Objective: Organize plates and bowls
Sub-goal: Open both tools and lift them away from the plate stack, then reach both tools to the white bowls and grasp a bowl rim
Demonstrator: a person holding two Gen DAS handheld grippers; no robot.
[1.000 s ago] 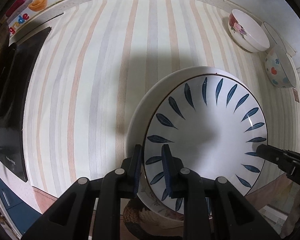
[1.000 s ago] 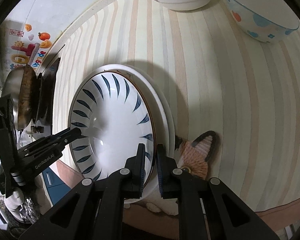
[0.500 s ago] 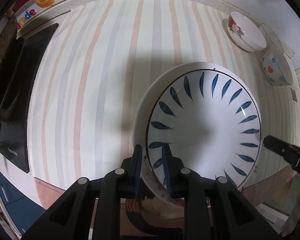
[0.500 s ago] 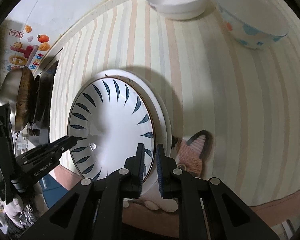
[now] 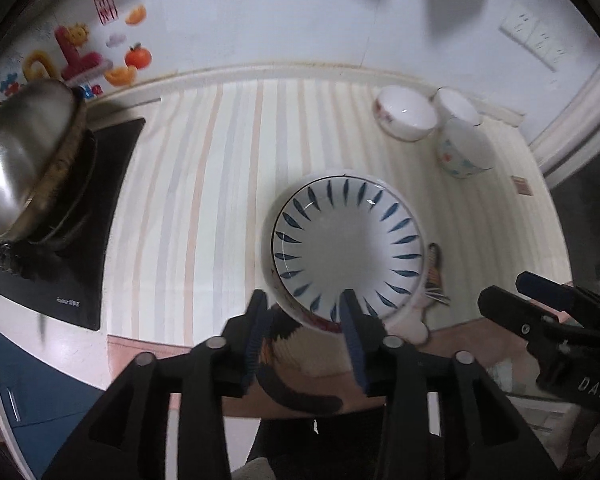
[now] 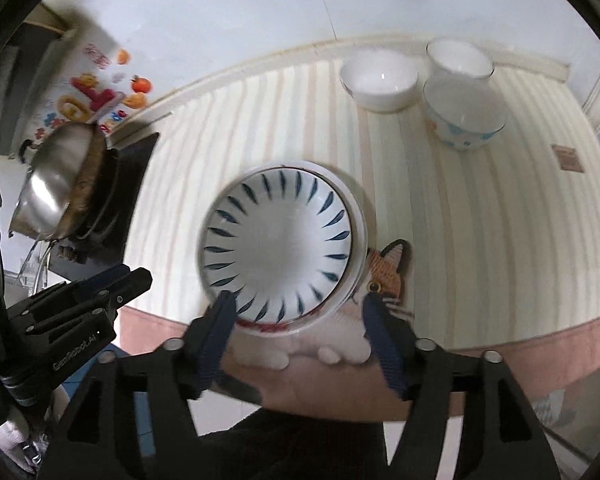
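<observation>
Left wrist view, catalogued left to right: steel pot (image 5: 20, 160) on a black hob (image 5: 80, 224) at nine o'clock; left tongs (image 5: 305, 336) at six o'clock, jaws parted, having just been opening, nothing gripped, raised above the plate rim. At centre, blue-leaf plate (image 5: 348, 244) nested on a larger white plate (image 5: 265, 240) on the striped worktop (image 5: 204, 200), a cat-shaped mat (image 5: 434, 276) beneath. At one o'clock, three bowls (image 5: 404, 114) clustered near the wall, well apart from the plates. Right tongs (image 6: 298, 314), seen in the right wrist view, stand wide, likewise just opening, empty. Risk, as judged: the stack sits near the worktop's front edge, so a jaw dipping during withdrawal could catch the rim and tip or slide it off; bowls not yet stacked.
</observation>
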